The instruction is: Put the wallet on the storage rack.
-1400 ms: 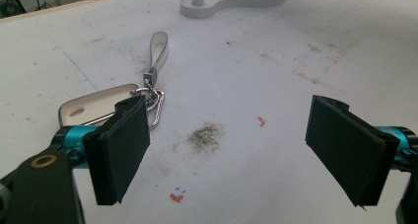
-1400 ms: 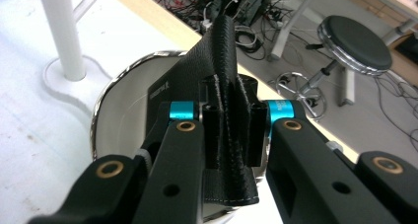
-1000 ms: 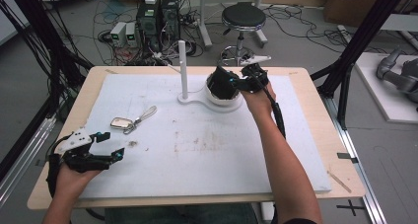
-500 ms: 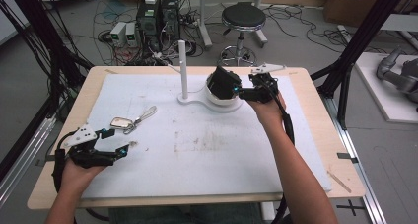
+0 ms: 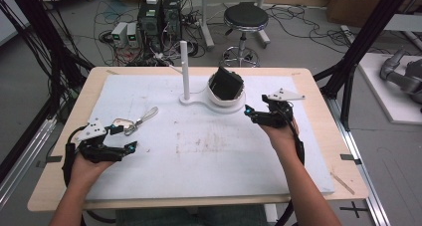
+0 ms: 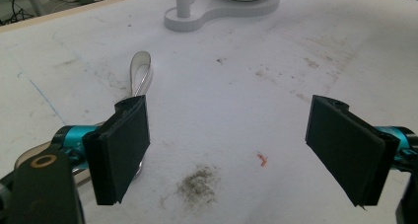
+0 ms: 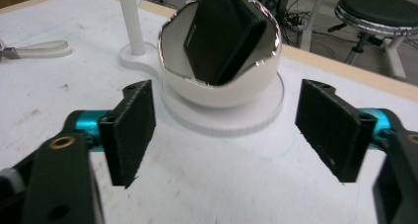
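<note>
A black case (image 5: 226, 82) is leaning tilted inside the white bowl (image 5: 219, 99), its long axis running up toward 1 o'clock. The right gripper (image 5: 249, 114) is hovering just beside the bowl at its 4 o'clock, jaws spread wide and holding nothing. The left gripper (image 5: 130, 147) is sitting near the table's (image 5: 318, 111) 8 o'clock corner, jaws also spread and empty, with a strap (image 5: 144, 117) lying at its 12 o'clock.
</note>
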The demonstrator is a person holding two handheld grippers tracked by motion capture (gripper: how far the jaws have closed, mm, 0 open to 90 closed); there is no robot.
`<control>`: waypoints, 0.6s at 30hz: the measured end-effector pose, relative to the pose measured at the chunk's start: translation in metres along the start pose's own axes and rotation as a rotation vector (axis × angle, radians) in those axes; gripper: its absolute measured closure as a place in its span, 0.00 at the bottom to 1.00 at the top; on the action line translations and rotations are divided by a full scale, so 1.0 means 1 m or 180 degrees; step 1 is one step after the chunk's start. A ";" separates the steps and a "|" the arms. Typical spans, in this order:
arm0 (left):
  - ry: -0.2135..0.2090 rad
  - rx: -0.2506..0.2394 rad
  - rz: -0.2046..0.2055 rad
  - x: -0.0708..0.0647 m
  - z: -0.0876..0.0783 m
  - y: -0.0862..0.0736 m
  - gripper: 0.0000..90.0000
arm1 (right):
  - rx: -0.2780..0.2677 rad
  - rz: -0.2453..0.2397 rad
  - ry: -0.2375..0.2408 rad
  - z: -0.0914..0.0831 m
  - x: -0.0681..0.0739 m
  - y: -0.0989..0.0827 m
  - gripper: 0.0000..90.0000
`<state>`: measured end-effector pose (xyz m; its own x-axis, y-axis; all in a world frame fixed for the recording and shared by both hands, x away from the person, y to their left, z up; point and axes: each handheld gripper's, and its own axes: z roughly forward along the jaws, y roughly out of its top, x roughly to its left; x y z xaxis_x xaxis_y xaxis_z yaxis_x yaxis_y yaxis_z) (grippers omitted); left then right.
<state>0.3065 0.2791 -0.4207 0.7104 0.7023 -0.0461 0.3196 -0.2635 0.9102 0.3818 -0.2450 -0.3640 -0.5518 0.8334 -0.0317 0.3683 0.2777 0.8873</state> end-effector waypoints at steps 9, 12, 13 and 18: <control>-0.0018 -0.0061 -0.0003 0.000 0.001 0.004 0.19 | -0.0011 0.0179 0.0080 -0.021 0.005 -0.046 0.22; -0.0031 -0.0101 0.0007 0.000 0.002 0.007 0.19 | 0.0070 0.0169 0.0109 -0.021 0.008 -0.055 0.22; -0.0039 -0.0112 0.0000 0.000 0.003 0.007 0.19 | 0.0078 0.0174 0.0114 -0.020 0.008 -0.055 0.22; -0.0074 -0.0085 0.0019 -0.001 0.009 0.008 0.19 | 0.0128 0.0129 0.0106 -0.011 0.013 -0.059 0.22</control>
<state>0.3137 0.2707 -0.4171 0.7268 0.6850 -0.0498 0.2986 -0.2498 0.9211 0.3447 -0.2564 -0.4112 -0.5602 0.8281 0.0198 0.4202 0.2636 0.8683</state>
